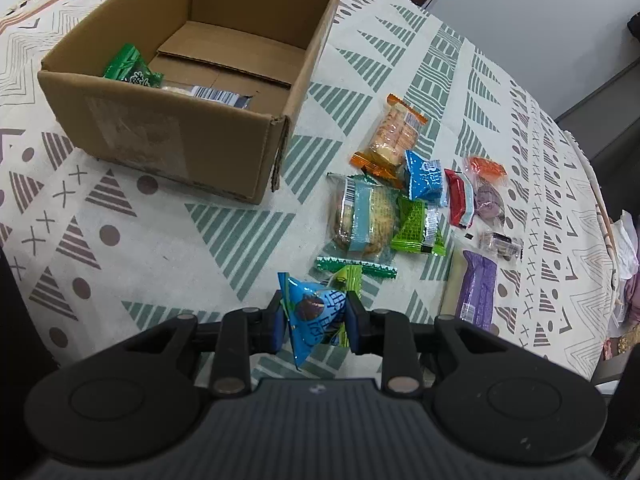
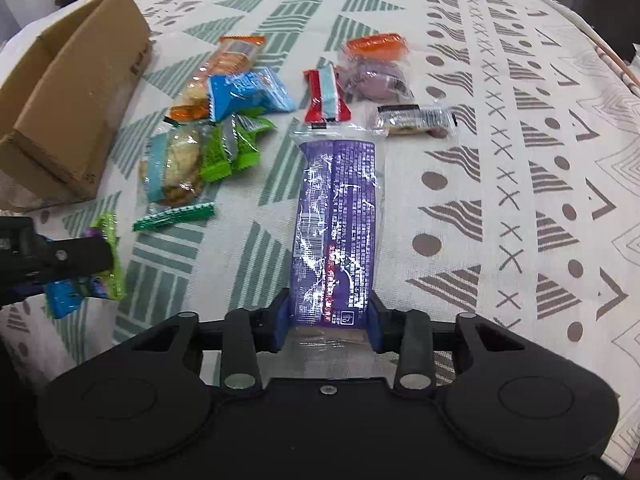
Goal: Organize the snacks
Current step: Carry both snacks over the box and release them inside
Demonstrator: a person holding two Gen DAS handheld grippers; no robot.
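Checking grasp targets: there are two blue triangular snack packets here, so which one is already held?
The blue packet pinched between the left gripper's fingers; the other blue packet lies untouched beside the orange cracker pack.

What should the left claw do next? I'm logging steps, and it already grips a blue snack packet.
Probably lift and carry it to the cardboard box. The left claw is shut on the blue triangular packet, most snacks lie loose on the tablecloth, and the open box already holds a green packet, with room left.
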